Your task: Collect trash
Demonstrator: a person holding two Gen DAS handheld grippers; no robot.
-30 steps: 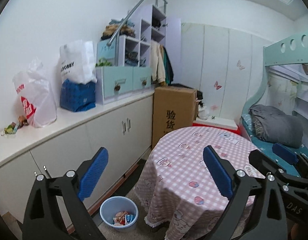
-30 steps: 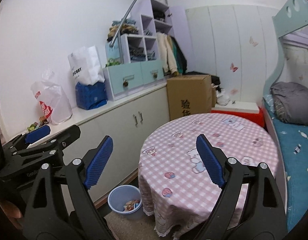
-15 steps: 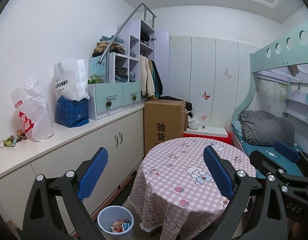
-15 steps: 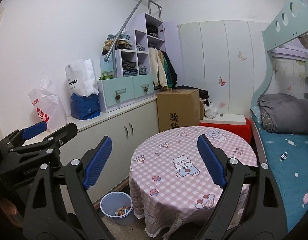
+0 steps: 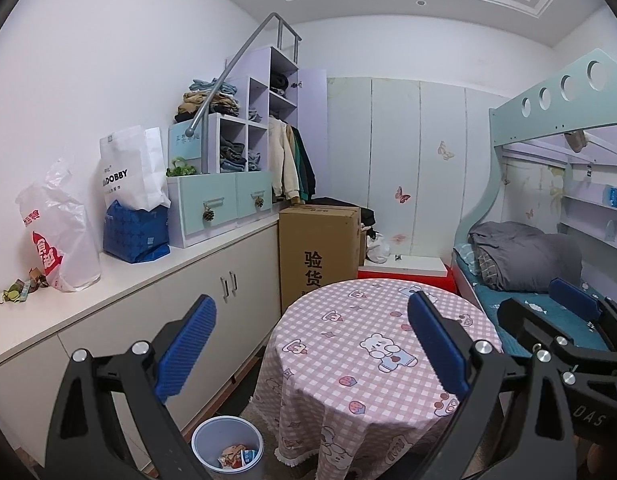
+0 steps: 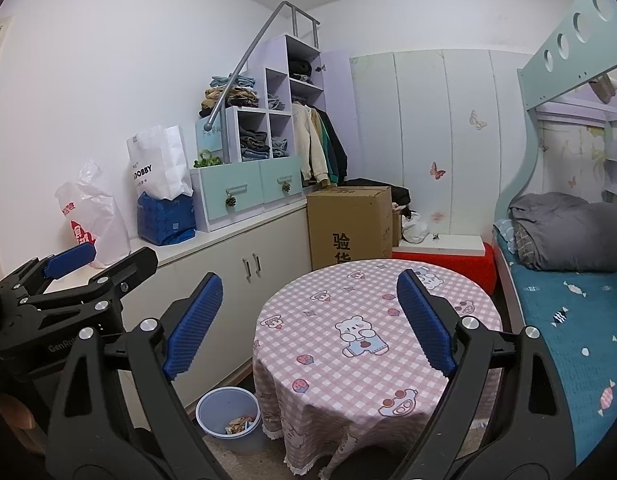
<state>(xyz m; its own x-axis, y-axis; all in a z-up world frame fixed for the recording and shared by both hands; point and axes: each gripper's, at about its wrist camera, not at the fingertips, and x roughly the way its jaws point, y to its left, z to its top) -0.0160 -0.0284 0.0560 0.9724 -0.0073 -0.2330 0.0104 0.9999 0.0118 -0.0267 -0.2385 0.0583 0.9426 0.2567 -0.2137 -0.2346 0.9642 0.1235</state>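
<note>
Upright pale-blue bin beside the table, wrappers inside; more crumpled wrappers on countertop

right claw spread, empty | bin holds wrappers

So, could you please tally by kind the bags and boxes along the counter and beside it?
Plastic bag: 1
White paper bag: 1
Blue bag: 1
Cardboard box: 1
Total: 4
</note>
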